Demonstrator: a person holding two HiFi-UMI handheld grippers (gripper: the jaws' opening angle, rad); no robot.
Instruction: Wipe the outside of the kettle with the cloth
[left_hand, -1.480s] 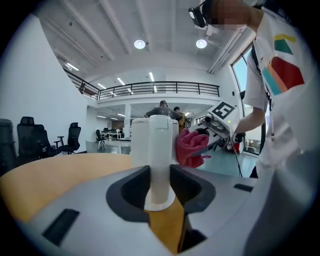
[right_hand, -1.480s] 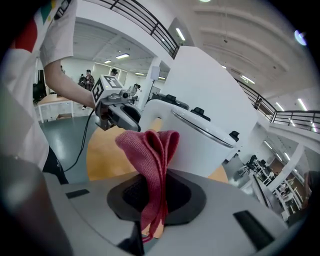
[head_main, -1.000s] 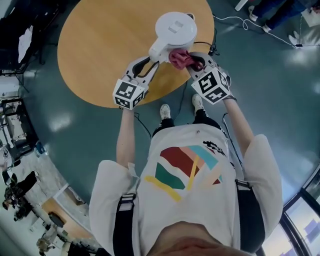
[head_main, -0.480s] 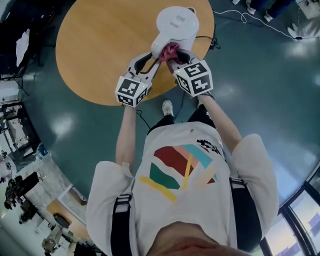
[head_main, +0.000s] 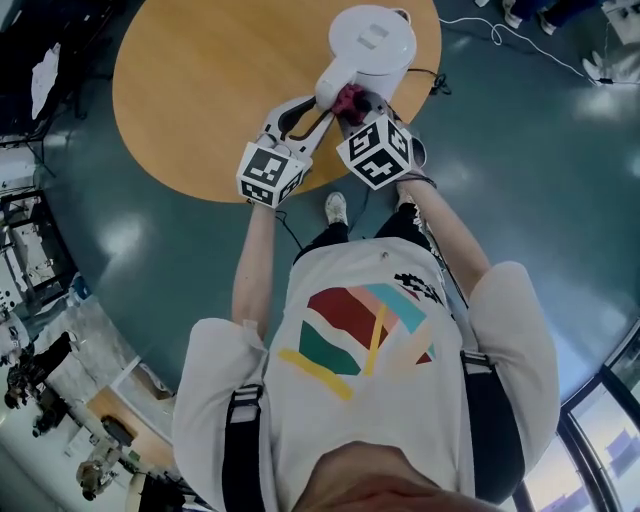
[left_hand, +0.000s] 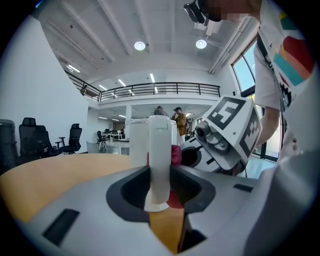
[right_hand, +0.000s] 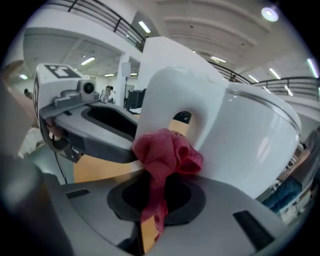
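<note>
Kettle (head_main: 372, 40) on table (head_main: 200, 90), straight ahead of both grippers. Handle (left_hand: 160, 160) between left gripper (head_main: 322, 103) jaws. Cloth (right_hand: 165, 155) in right gripper (right_hand: 157, 200) jaws (bunched at the tips), touching handle, just right of the left gripper.

Reaches both forearms (head_main: 252, 260) forward, clamps left grey two-jaw gripper (left_hand: 160, 187) on white kettle handle (left_hand: 160, 150), apparently pinches crumpled red cloth (right_hand: 167, 152) in right gripper (right_hand: 155, 200).
</note>
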